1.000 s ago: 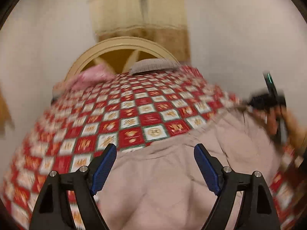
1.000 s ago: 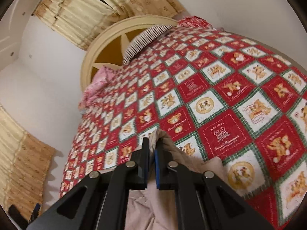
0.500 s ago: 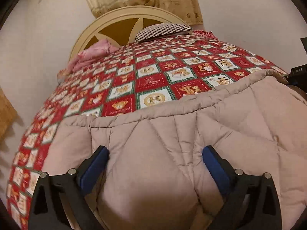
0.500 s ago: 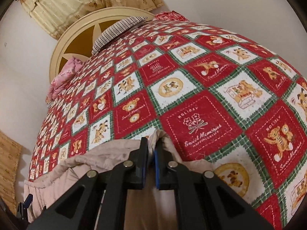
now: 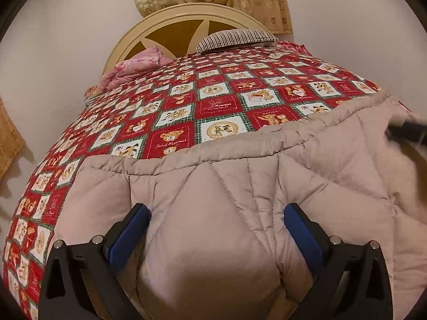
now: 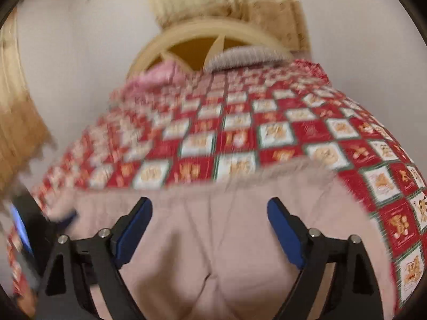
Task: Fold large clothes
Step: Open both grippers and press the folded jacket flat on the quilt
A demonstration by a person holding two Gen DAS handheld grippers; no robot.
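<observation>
Both tongs wide apart over the beige quilted puffy garment point(image 5: 226, 200), which lies spread on the red teddy-bear patchwork bedspread point(image 5: 186, 106).

My right wrist view is smeared with blur; only the left one gives me the garment's diamond stitching and piped top edge, its lower part cut off. My left gripper point(image 5: 216, 234) stands fully wide. My right gripper point(image 6: 209, 226) has just sprung open, fabric lying loose beneath its jaws, gripped by neither.

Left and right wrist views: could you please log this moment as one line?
left gripper: open | right gripper: open, jaws just opened | beige quilted coat: released on bed
</observation>
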